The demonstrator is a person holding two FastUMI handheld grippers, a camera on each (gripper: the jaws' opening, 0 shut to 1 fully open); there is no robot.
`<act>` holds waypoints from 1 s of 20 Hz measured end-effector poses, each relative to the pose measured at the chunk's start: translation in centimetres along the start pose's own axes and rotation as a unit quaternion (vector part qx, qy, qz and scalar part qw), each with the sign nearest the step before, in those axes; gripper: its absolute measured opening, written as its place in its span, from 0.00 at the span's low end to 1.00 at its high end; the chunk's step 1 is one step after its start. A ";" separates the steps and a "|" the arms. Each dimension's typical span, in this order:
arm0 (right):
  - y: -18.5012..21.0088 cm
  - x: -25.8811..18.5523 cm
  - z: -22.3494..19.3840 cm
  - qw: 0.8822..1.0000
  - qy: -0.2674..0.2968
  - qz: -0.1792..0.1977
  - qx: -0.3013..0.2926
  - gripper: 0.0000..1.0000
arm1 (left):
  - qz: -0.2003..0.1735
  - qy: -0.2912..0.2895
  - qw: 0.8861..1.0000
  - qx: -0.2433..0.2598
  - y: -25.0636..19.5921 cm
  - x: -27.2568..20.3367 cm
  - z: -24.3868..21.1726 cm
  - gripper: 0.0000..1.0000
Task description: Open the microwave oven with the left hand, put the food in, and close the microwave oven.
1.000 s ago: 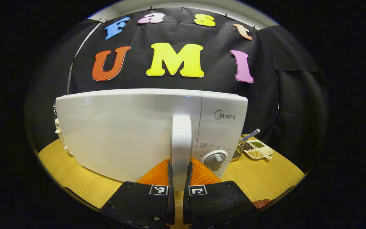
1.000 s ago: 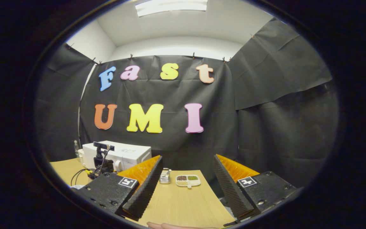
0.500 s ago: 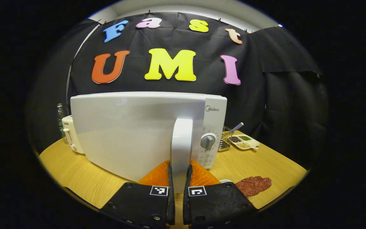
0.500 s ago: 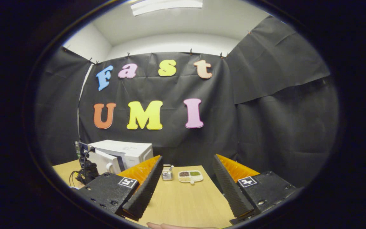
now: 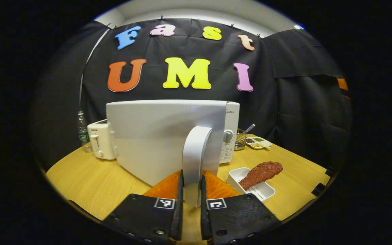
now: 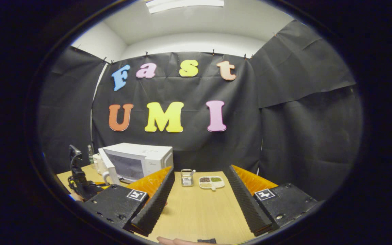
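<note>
On the wooden table (image 5: 90, 177) the microwave (image 5: 229, 115) stands with its door (image 5: 155, 136) swung open | your left gripper (image 5: 191, 190) is closed on the door handle (image 5: 195, 160) – both fingers press it | the food (image 5: 260, 172) lies in a white tray (image 5: 237, 175) just right of the door | your right gripper (image 6: 199, 194) hovers over the table, fingers wide apart – it holds nothing.

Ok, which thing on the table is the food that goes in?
Start at the white microwave at the back of the wooden table. Nearer the camera, off its control-panel side, sits a small white rectangular tray. The food is the reddish-brown drumstick-shaped piece lying across it, far bigger than the sectioned dish of seeds farther back.
</note>
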State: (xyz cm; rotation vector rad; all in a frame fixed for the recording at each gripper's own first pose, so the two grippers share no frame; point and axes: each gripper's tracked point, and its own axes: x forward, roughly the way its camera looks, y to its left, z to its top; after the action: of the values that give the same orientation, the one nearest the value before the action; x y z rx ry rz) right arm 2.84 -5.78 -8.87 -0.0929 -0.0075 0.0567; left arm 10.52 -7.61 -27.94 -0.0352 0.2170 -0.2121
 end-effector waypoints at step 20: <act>5.2 7.5 -5.9 0.993 0.104 0.053 0.001 1.00 | 0.136 -0.067 0.988 -0.029 10.8 -17.3 7.9 0.92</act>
State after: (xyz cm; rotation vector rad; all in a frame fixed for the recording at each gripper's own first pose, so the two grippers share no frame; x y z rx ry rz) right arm 10.07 -0.71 -15.23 -0.0962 0.2066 0.1520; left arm -2.04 6.68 -17.20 -0.0764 0.0922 0.0690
